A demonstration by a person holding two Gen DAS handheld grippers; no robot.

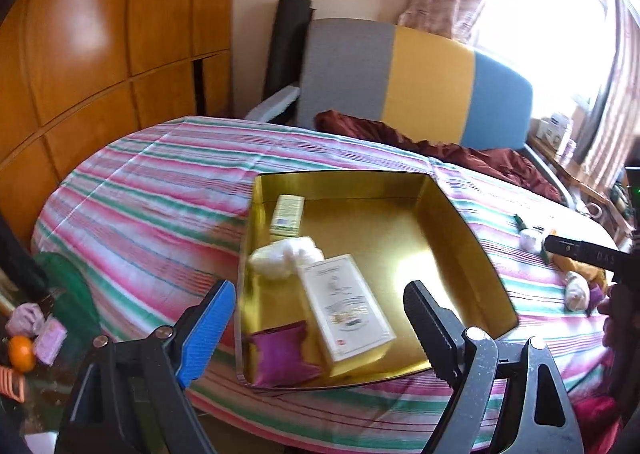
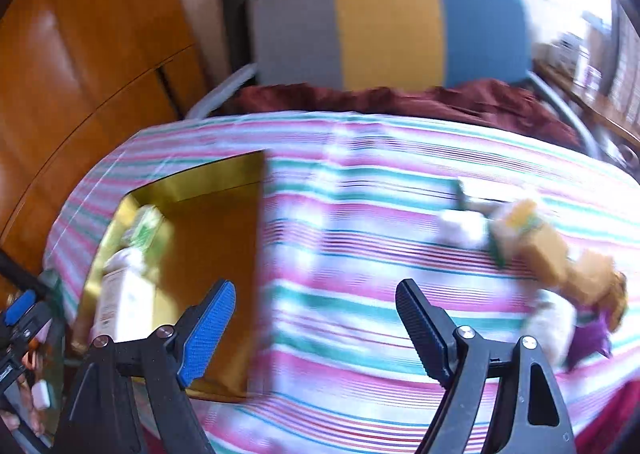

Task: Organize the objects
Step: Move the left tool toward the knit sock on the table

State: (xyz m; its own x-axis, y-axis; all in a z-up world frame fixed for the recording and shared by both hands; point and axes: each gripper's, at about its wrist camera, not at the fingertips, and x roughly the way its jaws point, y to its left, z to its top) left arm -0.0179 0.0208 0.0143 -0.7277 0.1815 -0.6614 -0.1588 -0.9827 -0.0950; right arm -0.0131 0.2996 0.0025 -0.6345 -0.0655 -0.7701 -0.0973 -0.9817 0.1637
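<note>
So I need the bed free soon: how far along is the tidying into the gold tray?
Partly done. The gold tray already holds a white box, a small green box, a white bundle and a purple pouch. Nothing is in hand: the left tongs and right tongs are both open and empty. A cluster of small items still lies on the striped cloth.

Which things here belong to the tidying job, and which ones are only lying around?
Job:
- gold tray
- white box, green box, purple pouch, white wad, all in the tray
- loose pile on the cloth

Lying about:
- striped chair
- maroon cloth
- orange
</note>
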